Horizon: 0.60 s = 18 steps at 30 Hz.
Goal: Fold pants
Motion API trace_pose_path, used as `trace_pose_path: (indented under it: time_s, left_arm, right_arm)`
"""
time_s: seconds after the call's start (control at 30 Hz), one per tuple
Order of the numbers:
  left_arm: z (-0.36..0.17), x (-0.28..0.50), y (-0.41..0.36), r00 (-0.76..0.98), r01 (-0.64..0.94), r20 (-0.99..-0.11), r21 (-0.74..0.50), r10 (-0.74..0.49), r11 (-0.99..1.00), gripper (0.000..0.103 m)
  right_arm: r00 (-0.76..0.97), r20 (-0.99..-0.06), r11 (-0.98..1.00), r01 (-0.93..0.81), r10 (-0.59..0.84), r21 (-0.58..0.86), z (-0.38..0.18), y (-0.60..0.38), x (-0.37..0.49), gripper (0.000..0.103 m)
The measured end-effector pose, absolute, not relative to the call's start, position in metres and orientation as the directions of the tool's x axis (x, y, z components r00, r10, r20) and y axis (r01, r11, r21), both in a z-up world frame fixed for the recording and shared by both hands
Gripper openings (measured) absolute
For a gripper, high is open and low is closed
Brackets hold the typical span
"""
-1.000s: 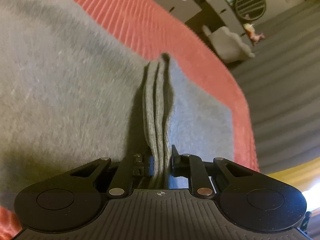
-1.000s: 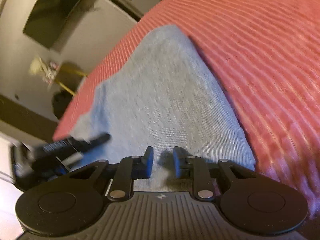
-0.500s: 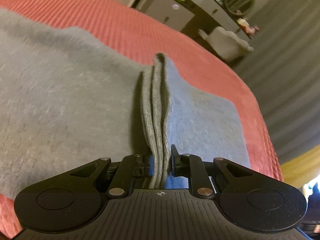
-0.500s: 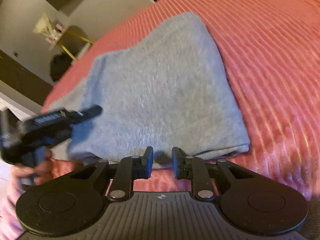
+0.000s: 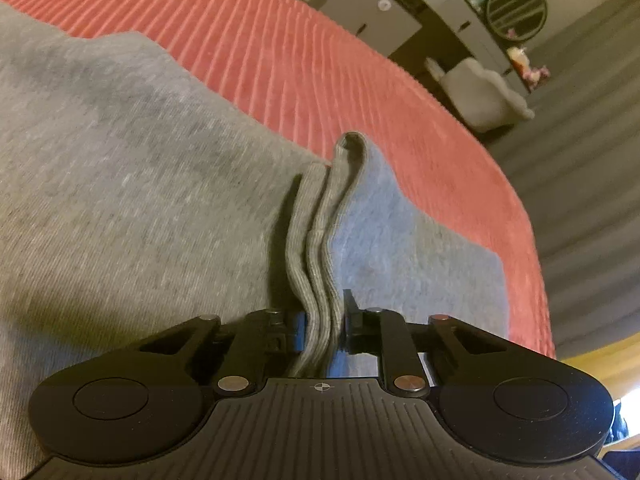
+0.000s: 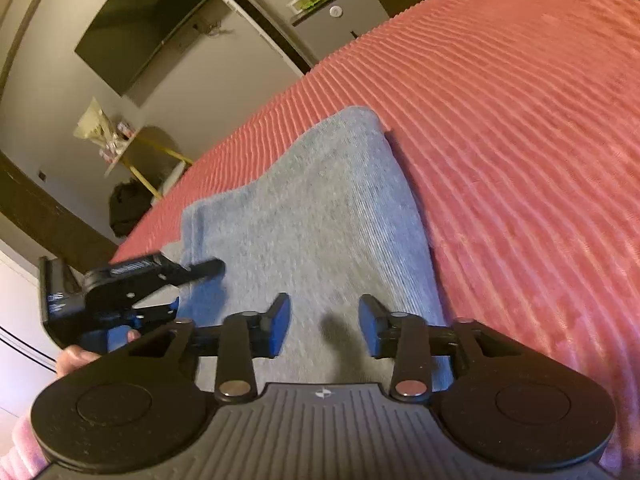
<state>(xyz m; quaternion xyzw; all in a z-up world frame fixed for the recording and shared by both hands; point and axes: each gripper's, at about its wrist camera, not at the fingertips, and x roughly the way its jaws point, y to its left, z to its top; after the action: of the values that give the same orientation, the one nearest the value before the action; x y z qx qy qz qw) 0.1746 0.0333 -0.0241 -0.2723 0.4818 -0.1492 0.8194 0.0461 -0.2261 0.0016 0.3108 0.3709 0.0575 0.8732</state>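
Pinching a ribbed band of the grey pants (image 5: 316, 248) between its fingers, my left gripper (image 5: 322, 320) stood nearly closed, the doubled edge rising upright from the pads and curling over at its far end. The rest of the pants lay spread flat on the red ribbed bedspread (image 5: 280, 60), grey cloth reaching away to the left and a bluer patch to the right of the held band. My right gripper (image 6: 323, 320) hovered over the folded stack; its jaws had just been opening and stood parted, with nothing between the blue pads (image 6: 280, 320) but the cloth lying below them. In the right wrist view the left gripper showed at the near left edge of the pants, my hand (image 6: 76, 356) wrapped round its handle. A dark screen (image 6: 140, 28) hung on the wall beyond.
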Motion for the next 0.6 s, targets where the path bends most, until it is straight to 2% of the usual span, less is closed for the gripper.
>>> trace_pose_path:
  time_s: [0.2,0.3,0.4,0.5,0.57,0.6]
  left_arm:
    - [0.021,0.159,0.043,0.577,0.115,-0.629,-0.569,-0.521,0.814,0.016]
    - [0.038,0.157,0.056,0.605,0.143,-0.643,-0.493,-0.47,0.858,0.016]
    - [0.027,0.154,0.071,0.576,0.094,-0.696,-0.464,-0.428,0.881,0.019]
    - [0.009,0.141,0.074,0.568,0.036,-0.744,-0.406,-0.353,0.913,0.033]
    - [0.002,0.124,0.081,0.567,0.036,-0.736,-0.427,-0.37,0.904,0.047]
    - [-0.001,0.115,0.083,0.564,0.042,-0.727,-0.447,-0.39,0.894,0.05]
  right_arm:
    - [0.772,-0.57,0.809,0.129,0.281,0.574,0.006,-0.227,0.041,0.04]
    - [0.782,-0.554,0.802,0.12,0.287,0.585,0.007,-0.23,0.04,0.041]
    - [0.753,-0.589,0.822,0.117,0.294,0.558,0.004,-0.225,0.045,0.041]
    - [0.729,-0.615,0.848,0.092,0.299,0.522,0.004,-0.217,0.049,0.041]
    - [0.718,-0.627,0.856,0.085,0.302,0.509,0.003,-0.213,0.051,0.042]
    - [0.715,-0.632,0.859,0.085,0.3,0.505,0.002,-0.212,0.052,0.042]
